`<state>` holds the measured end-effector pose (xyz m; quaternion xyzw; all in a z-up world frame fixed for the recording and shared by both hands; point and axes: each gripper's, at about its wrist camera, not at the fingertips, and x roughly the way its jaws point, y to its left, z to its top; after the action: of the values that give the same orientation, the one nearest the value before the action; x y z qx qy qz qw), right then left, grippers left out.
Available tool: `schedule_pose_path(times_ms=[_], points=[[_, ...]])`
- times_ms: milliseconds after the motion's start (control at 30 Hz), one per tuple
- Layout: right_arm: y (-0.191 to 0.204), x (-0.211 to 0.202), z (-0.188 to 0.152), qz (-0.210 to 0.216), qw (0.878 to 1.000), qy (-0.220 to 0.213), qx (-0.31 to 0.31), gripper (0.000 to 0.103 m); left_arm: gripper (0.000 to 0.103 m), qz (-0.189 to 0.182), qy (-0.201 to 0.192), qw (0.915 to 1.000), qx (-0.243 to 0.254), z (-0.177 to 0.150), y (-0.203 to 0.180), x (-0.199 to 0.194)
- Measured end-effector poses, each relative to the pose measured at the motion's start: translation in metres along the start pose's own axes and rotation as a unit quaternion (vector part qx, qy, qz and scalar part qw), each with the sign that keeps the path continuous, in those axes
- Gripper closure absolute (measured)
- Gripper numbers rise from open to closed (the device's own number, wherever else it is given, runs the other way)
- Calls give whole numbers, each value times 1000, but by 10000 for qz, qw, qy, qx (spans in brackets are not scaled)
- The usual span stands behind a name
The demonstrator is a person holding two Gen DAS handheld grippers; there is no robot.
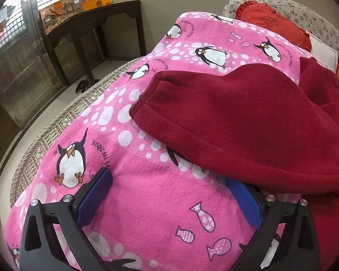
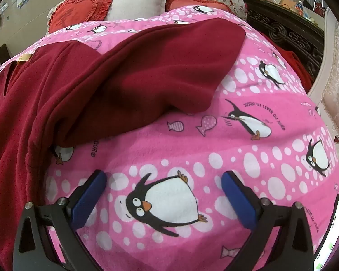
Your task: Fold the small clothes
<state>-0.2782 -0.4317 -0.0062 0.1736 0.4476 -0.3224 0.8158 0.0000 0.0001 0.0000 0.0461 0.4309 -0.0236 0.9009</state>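
A dark red fleece garment [image 1: 248, 117] lies spread on a pink penguin-print blanket [image 1: 147, 192]. One sleeve stretches left toward its cuff [image 1: 144, 99]. My left gripper [image 1: 169, 180] is open and empty, just below the sleeve; its right finger tip is hidden under the sleeve's edge. In the right wrist view the garment [image 2: 67, 85] fills the left, its other sleeve reaching right to a cuff [image 2: 228, 61]. My right gripper [image 2: 163, 178] is open and empty over the blanket [image 2: 214, 140], below that sleeve and apart from it.
Red heart cushions [image 2: 79, 13], a white pillow [image 2: 137, 2] and floral pillows [image 1: 305, 15] lie at the bed's head. A dark wooden table [image 1: 90, 22] with an orange basket [image 1: 97, 2] stands left. A carved dark headboard [image 2: 289, 36] and a phone [image 2: 332, 232] are at right.
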Motion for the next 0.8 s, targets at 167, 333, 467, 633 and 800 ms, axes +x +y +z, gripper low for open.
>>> schedule_pose_path(times_ms=[167,333,467,633,800], points=[[-1,0,0,11,10000,2,6,0,16,16,6,10000,20,0,0,-1],[0,0,1,-36,10000,38,-37,0,19,-92,130,9998,154,-5,1,-10],[2,1,2,7,10000,12,-1,0,30,-207,259,9992,231,-14,2,-28],[1,1,1,-40,10000,10,-29,0,32,-489,273,9982,232,-22,-3,-57],[3,-10,-4,-63,9997,227,-15,0,32,-698,127,9971,263,-22,-12,-86]])
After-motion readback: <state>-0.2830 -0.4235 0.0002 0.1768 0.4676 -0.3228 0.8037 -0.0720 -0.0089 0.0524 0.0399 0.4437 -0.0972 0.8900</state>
